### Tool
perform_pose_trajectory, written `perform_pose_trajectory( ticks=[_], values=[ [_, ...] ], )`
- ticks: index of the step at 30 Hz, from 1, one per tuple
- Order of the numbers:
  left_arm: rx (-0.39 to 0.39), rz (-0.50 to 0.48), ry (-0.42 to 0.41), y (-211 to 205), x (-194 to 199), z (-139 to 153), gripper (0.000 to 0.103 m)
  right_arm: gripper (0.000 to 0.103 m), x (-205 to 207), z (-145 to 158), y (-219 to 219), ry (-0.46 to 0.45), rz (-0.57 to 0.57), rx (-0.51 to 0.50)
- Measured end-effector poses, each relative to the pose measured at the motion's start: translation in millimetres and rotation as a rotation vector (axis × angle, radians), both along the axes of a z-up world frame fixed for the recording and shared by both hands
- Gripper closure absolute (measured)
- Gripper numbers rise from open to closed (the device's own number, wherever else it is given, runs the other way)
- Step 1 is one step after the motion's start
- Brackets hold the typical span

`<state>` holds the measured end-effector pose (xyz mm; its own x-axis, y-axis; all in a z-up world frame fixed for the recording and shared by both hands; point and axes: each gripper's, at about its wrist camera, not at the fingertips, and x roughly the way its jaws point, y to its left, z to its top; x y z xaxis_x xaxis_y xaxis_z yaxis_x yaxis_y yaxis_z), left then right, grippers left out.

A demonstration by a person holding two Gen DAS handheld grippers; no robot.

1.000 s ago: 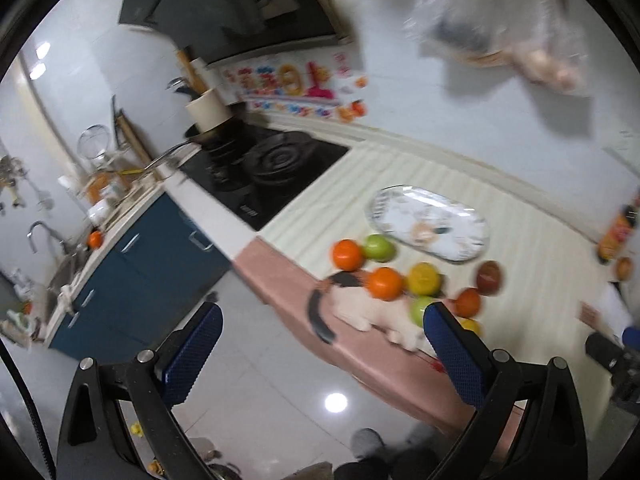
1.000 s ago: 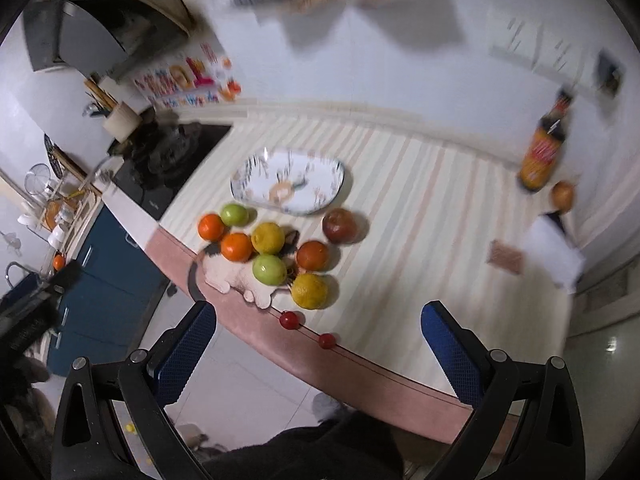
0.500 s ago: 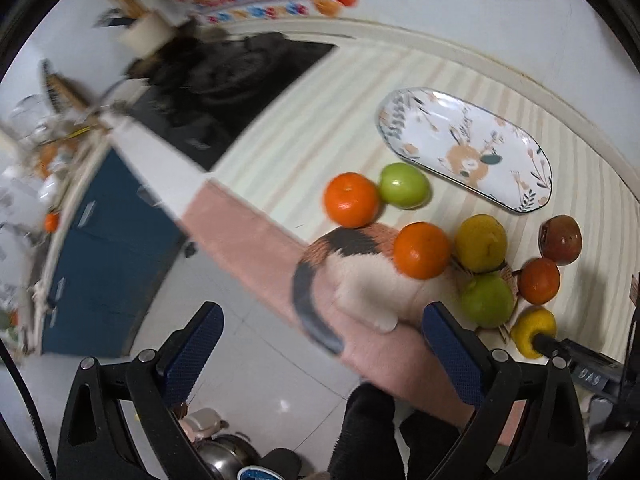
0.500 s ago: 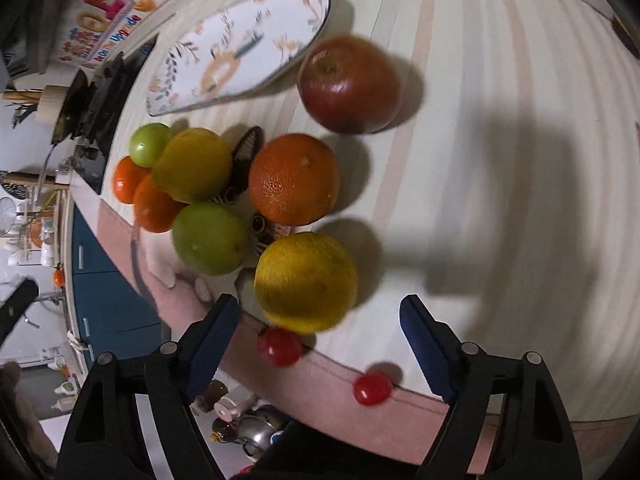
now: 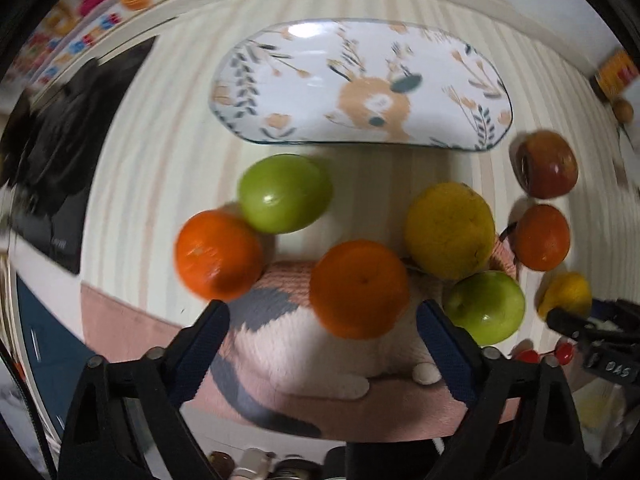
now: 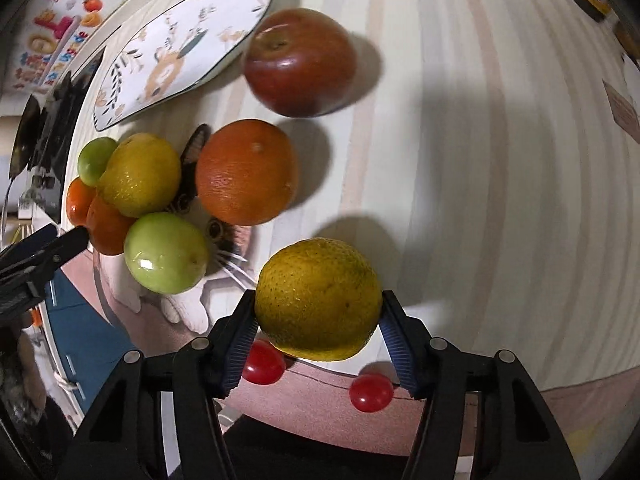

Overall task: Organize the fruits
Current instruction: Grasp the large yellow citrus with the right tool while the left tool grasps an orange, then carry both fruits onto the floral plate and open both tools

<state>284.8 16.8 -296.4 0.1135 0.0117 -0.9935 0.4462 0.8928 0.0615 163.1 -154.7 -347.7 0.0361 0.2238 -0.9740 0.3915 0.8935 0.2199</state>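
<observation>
The right gripper (image 6: 318, 326) is closing its ribbed blue pads on a pebbly yellow-green citrus (image 6: 318, 300), both pads apparently touching its sides, with two glossy cherry tomatoes (image 6: 263, 362) just below. The left gripper (image 5: 322, 322) stands wide, jaws closing around a smooth orange (image 5: 359, 289) without touching it, on a fuzzy cat-shaped mat (image 5: 288, 344). Beyond lies the oval glazed plate (image 5: 256, 128), though blur softens everything there.

Fruits clustered near the counter edge: yellow-green citrus (image 6: 318, 300) foremost; orange (image 6: 247, 172) and red apple (image 6: 300, 62) behind it; green fruit (image 6: 166, 253) and lemon (image 6: 140, 175) left; empty deer-patterned plate (image 6: 132, 76) beyond.
</observation>
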Motion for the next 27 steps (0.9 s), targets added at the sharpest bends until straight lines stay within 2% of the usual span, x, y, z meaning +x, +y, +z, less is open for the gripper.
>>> perform_pose_trajectory(
  ticks=[2,4,7,9,12,18,27],
  values=[
    [-0.01,-0.041,0.031,-4,2,-8,0.027,0.04,3,0,0,-0.002,-0.005,-0.002],
    [-0.054,-0.066,0.05,-5,4,-12,0.03,0.04,4,-2,4,-0.003,-0.009,-0.005],
    [-0.12,-0.076,0.078,-5,7,-13,0.045,0.04,10,1,-3,0.01,-0.01,0.003],
    [-0.12,-0.074,0.066,-6,9,-12,0.045,0.039,9,5,-18,0.017,-0.012,0.017],
    [-0.1,-0.121,0.026,-15,9,-13,0.043,0.039,9,1,-22,0.029,-0.023,0.036],
    [-0.111,-0.103,0.032,-11,17,-18,0.043,0.039,3,-2,-29,0.031,-0.023,0.05],
    [-0.116,-0.092,0.024,2,5,-18,0.043,0.039,3,-5,-32,0.056,0.0,0.07]
  ],
)
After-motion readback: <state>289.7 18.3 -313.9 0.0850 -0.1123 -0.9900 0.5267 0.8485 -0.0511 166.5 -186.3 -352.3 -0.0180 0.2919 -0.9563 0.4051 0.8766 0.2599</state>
